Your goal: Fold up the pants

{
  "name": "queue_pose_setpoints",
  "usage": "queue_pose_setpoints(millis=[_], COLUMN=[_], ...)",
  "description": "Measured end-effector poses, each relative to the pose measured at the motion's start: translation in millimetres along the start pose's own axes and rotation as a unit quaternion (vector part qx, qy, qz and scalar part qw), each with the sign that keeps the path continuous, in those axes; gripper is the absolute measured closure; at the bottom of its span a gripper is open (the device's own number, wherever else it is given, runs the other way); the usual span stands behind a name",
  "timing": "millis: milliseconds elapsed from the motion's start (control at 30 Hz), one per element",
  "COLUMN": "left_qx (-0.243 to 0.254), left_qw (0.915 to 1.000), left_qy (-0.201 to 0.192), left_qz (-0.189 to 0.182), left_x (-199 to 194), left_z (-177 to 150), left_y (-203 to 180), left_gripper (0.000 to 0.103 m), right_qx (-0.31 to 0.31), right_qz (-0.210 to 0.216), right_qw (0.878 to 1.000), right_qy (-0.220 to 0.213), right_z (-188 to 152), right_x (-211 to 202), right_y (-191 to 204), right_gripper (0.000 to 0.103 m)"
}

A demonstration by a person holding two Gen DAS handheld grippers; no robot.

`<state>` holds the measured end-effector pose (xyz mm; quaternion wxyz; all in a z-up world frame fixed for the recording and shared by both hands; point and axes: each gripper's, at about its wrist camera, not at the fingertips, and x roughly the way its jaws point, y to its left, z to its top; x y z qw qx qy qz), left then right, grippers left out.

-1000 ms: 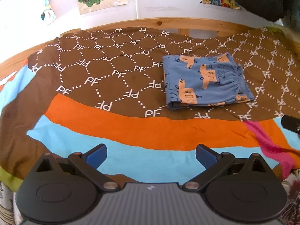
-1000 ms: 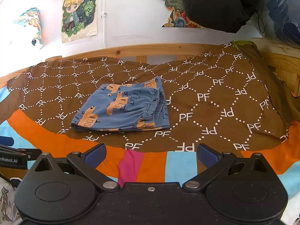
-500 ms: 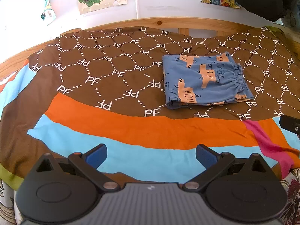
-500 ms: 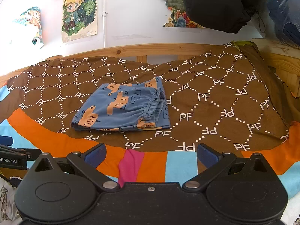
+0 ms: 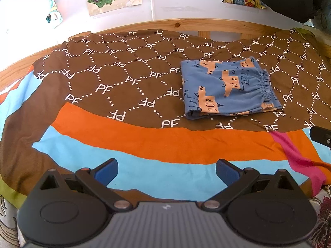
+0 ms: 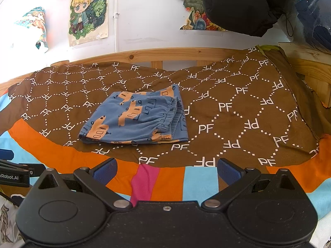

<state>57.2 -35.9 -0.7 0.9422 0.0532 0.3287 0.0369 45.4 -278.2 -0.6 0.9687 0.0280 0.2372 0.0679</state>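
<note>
Pants (image 5: 229,88) sit folded into a flat blue bundle on the brown part of the blanket (image 5: 115,86), elastic waistband bunched on the side toward my right tongs. They lie ahead and to the right of my left tongs (image 5: 166,170), ahead and a little left of my right tongs (image 6: 166,170). Both tongs gape wide, holding nothing, well short of the pants, over the striped edge.

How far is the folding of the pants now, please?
It looks done: the blue pants lie folded in a compact rectangle on the brown bedspread. Nothing is in hand: the left gripper and right gripper are open and apart from them. Nothing visibly remains.
</note>
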Motion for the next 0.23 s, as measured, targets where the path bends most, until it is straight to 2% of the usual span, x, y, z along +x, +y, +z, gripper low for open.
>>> queue_pose_setpoints(millis=[233], left_qx=[0.001], left_qw=[1.0], left_qy=[-0.005], left_qz=[0.001], left_x=[-1.8], left_z=[-0.4], left_y=[0.2], left_gripper=[0.0], right_qx=[0.0], right_qz=[0.0], right_qw=[1.0], right_qy=[0.002], right_z=[-3.5], right_x=[-0.9], right_y=[1.4], right_gripper=[0.001])
